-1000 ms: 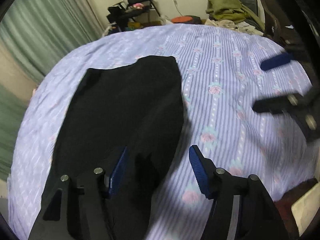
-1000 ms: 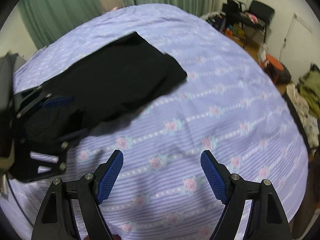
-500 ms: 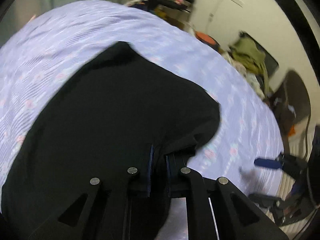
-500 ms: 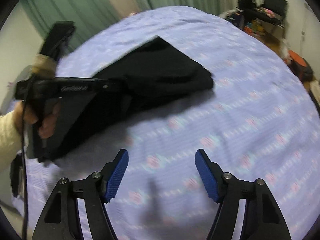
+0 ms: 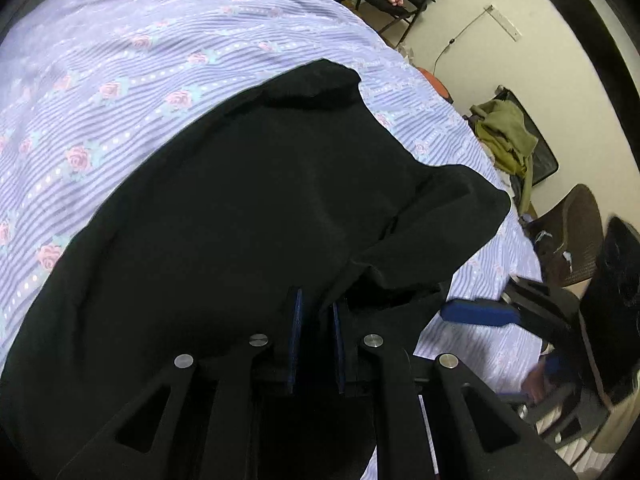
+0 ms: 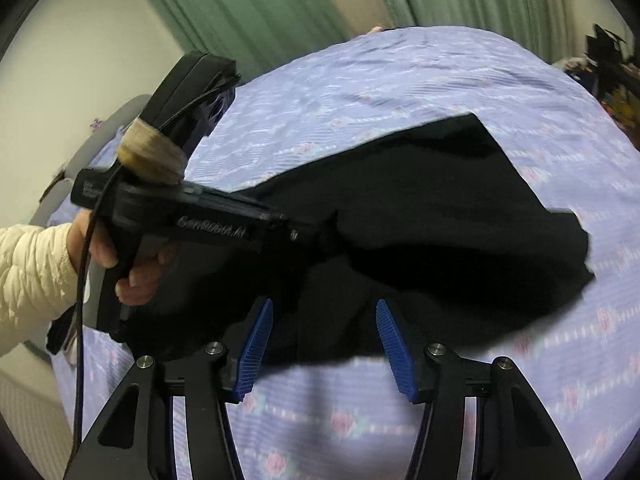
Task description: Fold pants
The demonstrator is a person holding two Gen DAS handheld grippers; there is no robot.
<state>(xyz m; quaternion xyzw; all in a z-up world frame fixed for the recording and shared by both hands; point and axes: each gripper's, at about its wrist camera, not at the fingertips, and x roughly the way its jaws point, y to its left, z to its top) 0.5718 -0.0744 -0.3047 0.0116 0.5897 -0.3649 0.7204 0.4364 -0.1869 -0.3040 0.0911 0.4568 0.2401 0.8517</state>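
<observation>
Black pants (image 5: 248, 208) lifted at one edge over the bed (image 5: 120, 60).
The left hand-held gripper (image 5: 316, 320) pinches a raised fold of the pants, the rest lying on the bed's striped floral sheet; the right hand-held gripper (image 6: 324, 340) hovers spread at the pants' near edge.

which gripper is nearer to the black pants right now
Left. The left gripper is shut on the pants, lifting their near edge. The right gripper is open, at the raised fabric's edge, gripping nothing.

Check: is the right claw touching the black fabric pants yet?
Cannot tell. Right wrist view: open right claw frames the black fabric pants; contact isn't visible.
</observation>
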